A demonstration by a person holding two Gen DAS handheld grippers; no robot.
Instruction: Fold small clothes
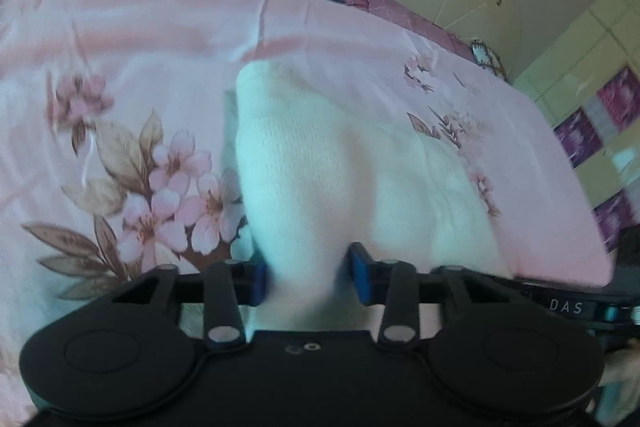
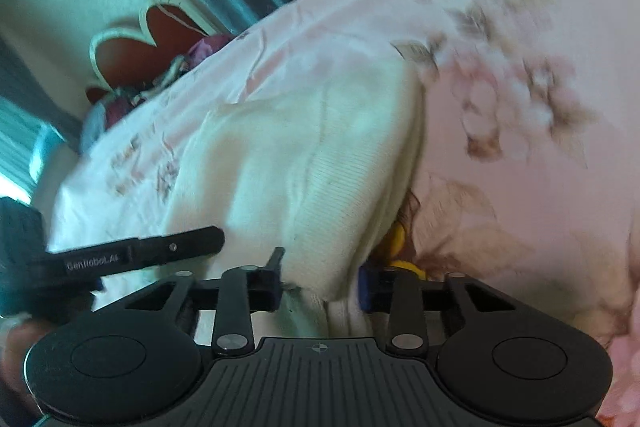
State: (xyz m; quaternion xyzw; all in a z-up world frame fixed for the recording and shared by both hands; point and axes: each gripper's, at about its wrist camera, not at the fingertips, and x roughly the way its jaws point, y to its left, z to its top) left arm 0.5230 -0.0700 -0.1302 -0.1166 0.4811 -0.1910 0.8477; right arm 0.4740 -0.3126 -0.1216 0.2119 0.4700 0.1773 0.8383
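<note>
White knit garment [image 1: 328, 163], small and soft, lies on the bed's pink floral sheet [image 1: 120, 67] with its near edge gathered up off the fabric. It looks light and limp, so it will sag and drape between any 2 held points, and the loose ribbed knit may stretch if tugged. The near hem corners seem the right places to take it. The left tool [image 1: 306, 277] is narrowed, its blue pads pinching a bunch of that edge. The right tool [image 2: 320, 281] is likewise partly closed on the garment's other near corner.
</note>
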